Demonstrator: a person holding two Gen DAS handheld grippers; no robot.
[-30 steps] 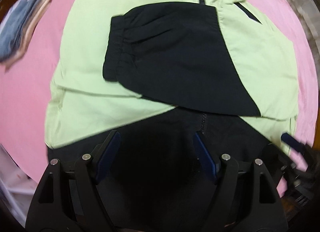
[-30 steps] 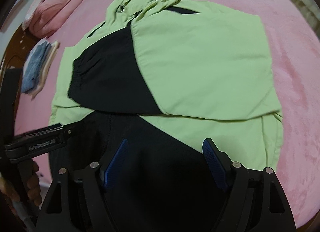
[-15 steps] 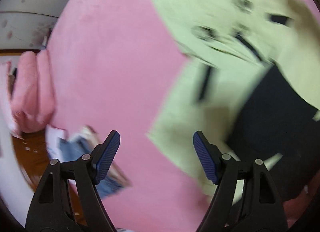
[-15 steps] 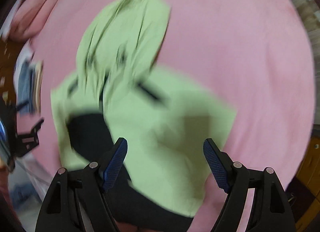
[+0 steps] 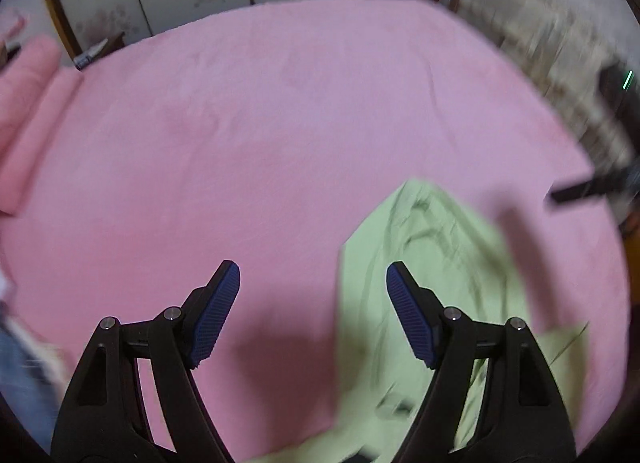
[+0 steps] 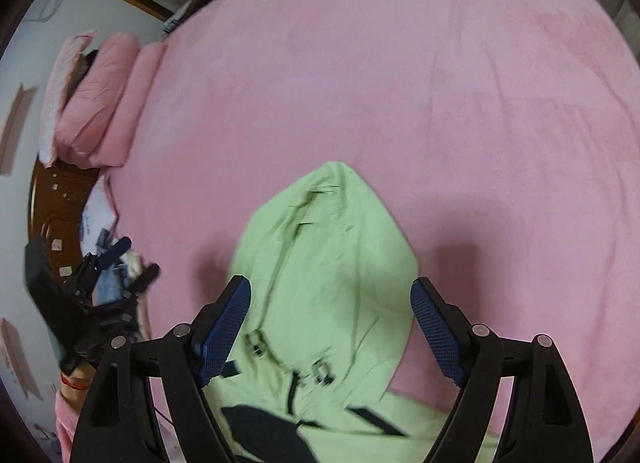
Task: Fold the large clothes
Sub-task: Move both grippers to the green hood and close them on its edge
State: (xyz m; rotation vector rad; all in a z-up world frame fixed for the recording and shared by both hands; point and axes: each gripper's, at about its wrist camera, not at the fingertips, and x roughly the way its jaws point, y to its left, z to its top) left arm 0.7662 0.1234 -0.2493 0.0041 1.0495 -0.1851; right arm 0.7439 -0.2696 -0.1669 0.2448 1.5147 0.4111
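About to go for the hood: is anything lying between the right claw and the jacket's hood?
Nothing visible. The hood lies flat on the pink bed, right ahead of the open right claw, with no other item across it.

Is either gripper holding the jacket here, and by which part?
Nothing is held: left gripper and right gripper are both open above the jacket's hood.

one jacket (image 6: 332, 287), two pillows (image 6: 100, 103), two grippers (image 6: 330, 327)
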